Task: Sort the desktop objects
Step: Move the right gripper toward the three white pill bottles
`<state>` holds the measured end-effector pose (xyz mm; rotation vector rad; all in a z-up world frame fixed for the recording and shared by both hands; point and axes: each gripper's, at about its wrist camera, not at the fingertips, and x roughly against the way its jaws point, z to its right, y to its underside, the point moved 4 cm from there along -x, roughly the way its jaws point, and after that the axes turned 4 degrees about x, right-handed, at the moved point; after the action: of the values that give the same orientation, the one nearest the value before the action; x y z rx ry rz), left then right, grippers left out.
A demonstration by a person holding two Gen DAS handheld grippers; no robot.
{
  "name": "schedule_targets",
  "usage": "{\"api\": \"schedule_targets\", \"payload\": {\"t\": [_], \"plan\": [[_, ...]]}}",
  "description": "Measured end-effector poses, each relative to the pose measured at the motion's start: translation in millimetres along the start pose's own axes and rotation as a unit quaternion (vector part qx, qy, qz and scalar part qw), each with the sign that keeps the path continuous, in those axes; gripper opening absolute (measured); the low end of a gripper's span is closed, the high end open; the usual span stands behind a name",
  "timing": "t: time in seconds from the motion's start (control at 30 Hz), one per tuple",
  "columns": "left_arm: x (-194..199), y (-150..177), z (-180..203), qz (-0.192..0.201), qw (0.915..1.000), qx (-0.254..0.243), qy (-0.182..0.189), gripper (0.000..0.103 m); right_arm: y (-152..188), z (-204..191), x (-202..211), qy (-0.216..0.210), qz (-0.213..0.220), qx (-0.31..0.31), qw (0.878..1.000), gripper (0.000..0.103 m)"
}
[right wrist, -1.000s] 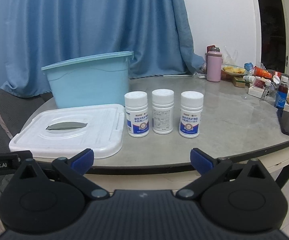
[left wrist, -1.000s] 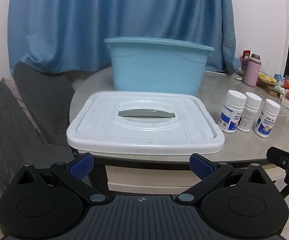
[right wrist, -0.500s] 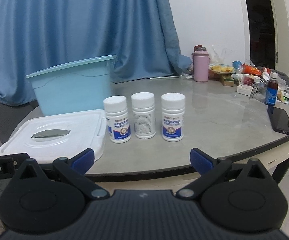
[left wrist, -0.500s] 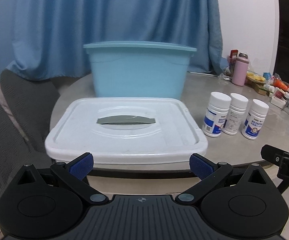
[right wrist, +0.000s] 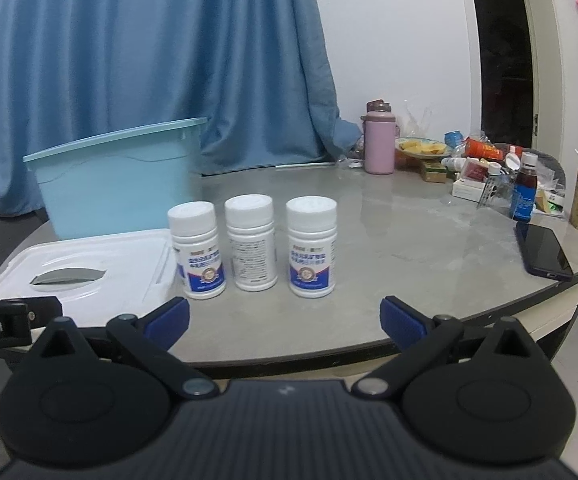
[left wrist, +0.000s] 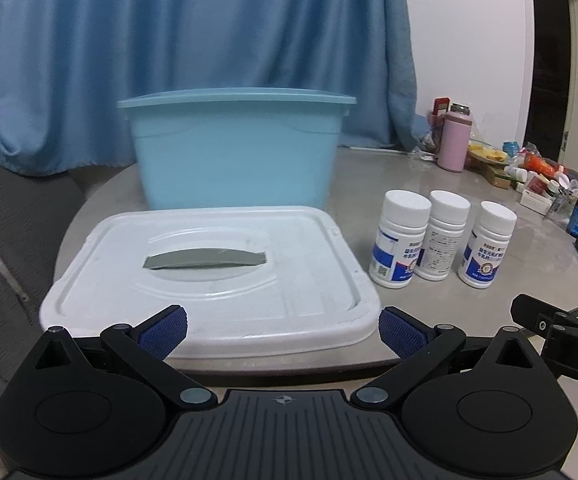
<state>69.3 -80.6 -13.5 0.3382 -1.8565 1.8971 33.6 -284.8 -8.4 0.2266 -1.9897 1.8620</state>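
Both cameras have drifted closer to the desk [right wrist: 429, 236] over the last second, so this looks like the approach, nothing grabbed yet. Left hand-held gripper [left wrist: 283, 330] sits with fingers wide apart and empty in front of the white bin lid [left wrist: 209, 276], and the right hand-held gripper [right wrist: 285, 318] is just as spread, facing the three white pill bottles [right wrist: 252, 244]. Those bottles stand upright, long axis vertical, in a row just right of the lid, with the light blue bin [left wrist: 237, 148] behind it.
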Motion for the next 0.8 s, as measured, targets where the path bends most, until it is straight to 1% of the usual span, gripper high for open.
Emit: {"api": "schedule_targets", "payload": {"t": [0.47, 0.8], "plan": [[-38, -11, 29, -0.004, 0.9994, -0.015, 0.032, 0.102, -4, 17, -24, 0.019, 0.004, -0.002, 1.000, 0.101], [-60, -17, 37, -0.008, 0.9991, -0.019, 0.038, 0.102, -9, 22, -52, 0.024, 0.004, 0.000, 1.000, 0.101]]}}
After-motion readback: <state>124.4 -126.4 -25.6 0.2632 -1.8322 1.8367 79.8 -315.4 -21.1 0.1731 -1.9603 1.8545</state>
